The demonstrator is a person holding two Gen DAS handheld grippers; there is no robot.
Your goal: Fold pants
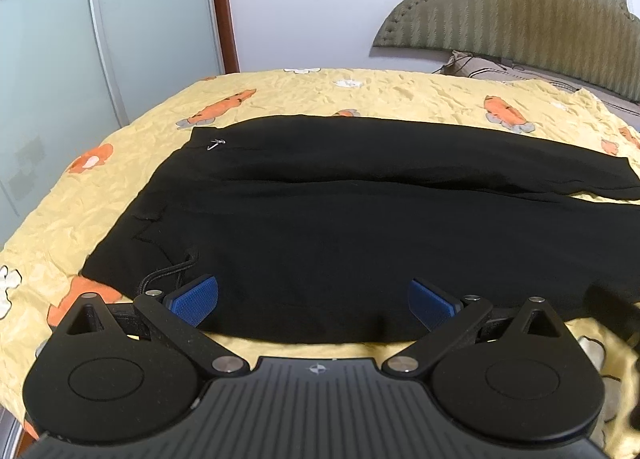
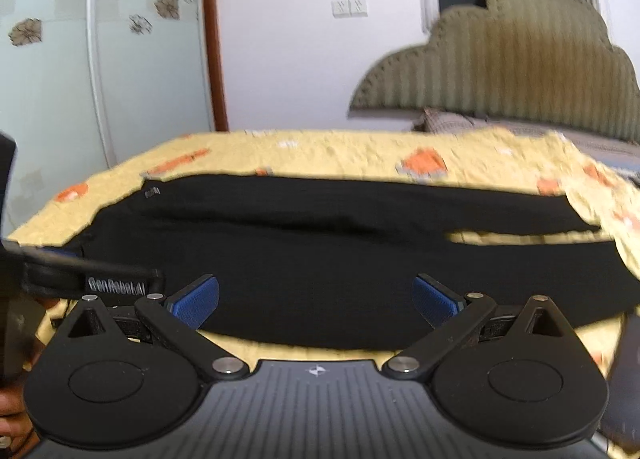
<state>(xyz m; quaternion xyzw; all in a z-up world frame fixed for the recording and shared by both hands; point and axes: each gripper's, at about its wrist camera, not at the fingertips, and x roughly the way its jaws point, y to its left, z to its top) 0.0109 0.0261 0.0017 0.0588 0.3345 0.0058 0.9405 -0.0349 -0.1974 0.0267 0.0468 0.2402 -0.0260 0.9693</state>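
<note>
On the bed (image 1: 120, 107), one pair of black pants (image 1: 340, 227) lies flat, waistband end toward the wardrobe side, two legs slightly parted. Two grippers hover at the pants' near edge: left gripper (image 1: 314, 299) and right gripper (image 2: 316, 299), fingers spread wide, holding nothing. Risk: pinching a single layer, or the drawstring (image 1: 168, 273), would skew the fold

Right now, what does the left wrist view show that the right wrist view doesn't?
Only the left wrist view shows the drawstring at the waist near the left gripper, sharply. Only the right wrist view, which is blurred, shows a black strap with white lettering and the yellow gap between the leg ends. Both show the black pants flat on the yellow bedspread, the headboard, and open jaws, including the right gripper.
</note>
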